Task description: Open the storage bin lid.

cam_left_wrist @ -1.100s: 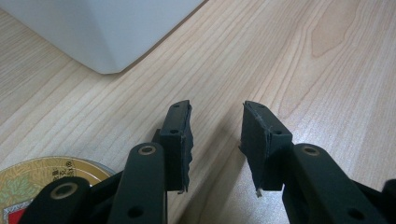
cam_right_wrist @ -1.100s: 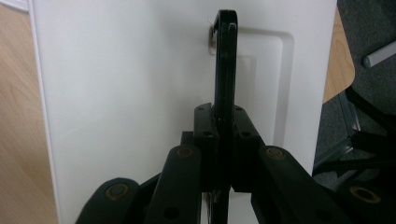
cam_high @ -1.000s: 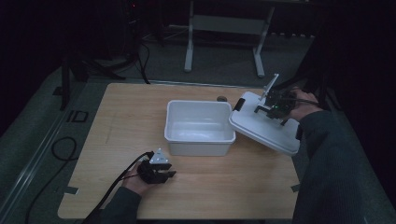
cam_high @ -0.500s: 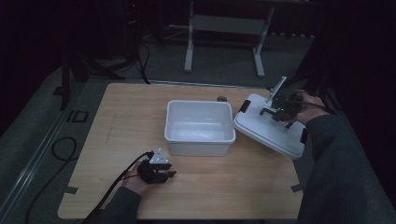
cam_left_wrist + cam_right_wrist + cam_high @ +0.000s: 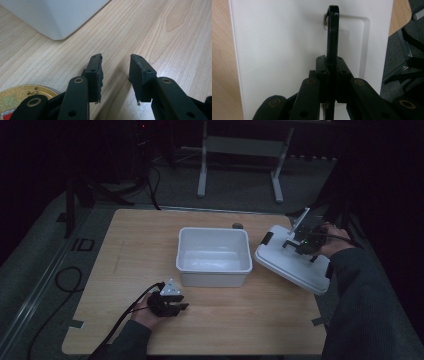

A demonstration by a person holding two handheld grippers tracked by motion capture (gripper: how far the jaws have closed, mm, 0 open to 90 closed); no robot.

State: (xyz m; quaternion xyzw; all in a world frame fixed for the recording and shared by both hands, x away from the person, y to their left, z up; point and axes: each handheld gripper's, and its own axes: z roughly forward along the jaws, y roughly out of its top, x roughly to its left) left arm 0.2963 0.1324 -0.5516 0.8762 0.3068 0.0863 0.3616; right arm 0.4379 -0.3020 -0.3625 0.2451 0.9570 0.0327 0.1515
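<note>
Lying tilted at the tabletop's (image 5: pixel 125 235) right edge, long axis running toward the near right corner, the white lid (image 5: pixel 285 262) is being held by its black handle (image 5: pixel 332 32) in the clamped right gripper (image 5: pixel 303 241), while the left gripper (image 5: pixel 115 72) is being kept half open and unladen over pale wood near the white bin (image 5: pixel 214 256), in a dark room.

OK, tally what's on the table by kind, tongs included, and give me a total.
White bins: 1
White lids with a black handle: 1
Gold round tins: 1
Tongs: 2, the left open over bare wood, the right clamped on the lid's handle
Small dark item behind the bin, too dim to identify: 1
Total: 6
</note>
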